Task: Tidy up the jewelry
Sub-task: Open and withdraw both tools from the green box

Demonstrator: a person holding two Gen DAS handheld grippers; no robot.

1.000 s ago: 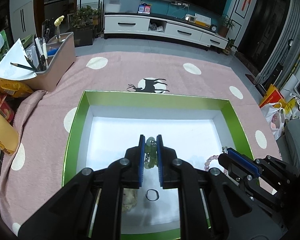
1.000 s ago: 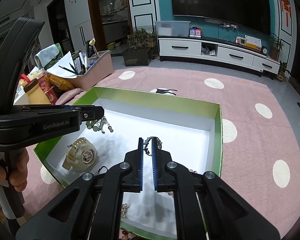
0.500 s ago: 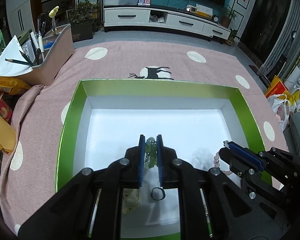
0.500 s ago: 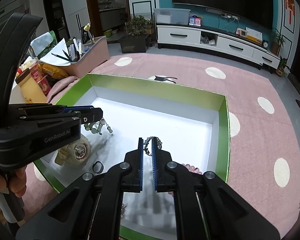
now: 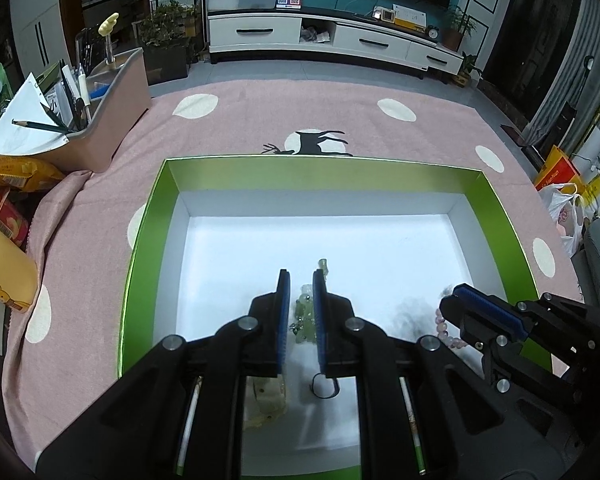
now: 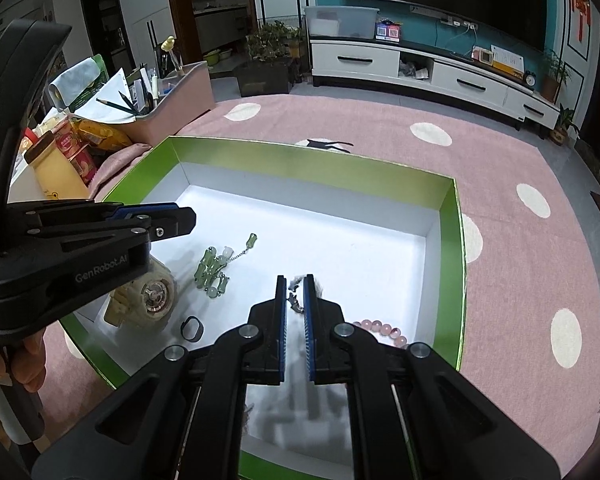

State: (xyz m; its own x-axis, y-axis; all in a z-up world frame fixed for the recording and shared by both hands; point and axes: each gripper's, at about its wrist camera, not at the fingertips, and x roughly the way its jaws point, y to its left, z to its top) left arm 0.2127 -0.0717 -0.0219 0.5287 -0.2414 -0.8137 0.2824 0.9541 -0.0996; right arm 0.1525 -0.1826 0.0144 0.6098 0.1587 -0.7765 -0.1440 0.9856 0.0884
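Observation:
A green box [image 5: 148,216] with a white floor lies on the pink cloth; it also shows in the right wrist view [image 6: 454,216]. A green bead charm [image 6: 214,266] lies on the box floor, and appears between my left fingers in the left wrist view [image 5: 305,312]. My left gripper [image 5: 301,276] is slightly open above it, empty. My right gripper [image 6: 295,280] is slightly open, with a small silver chain [image 6: 296,296] between the fingers. A cream watch [image 6: 146,298], a black ring [image 6: 192,328] and a pink bead bracelet [image 6: 380,328] lie in the box.
A pink organiser bin [image 5: 108,116] with pencils and papers stands at the back left. Snack packets [image 5: 8,176] and a yellow bottle [image 5: 0,272] sit left of the box. The pink dotted cloth [image 5: 300,120] extends beyond the box.
My left gripper has opened and the green bead charm has dropped onto the box floor. My right gripper has opened a little around the chain. Both grippers have moved lower over the box.

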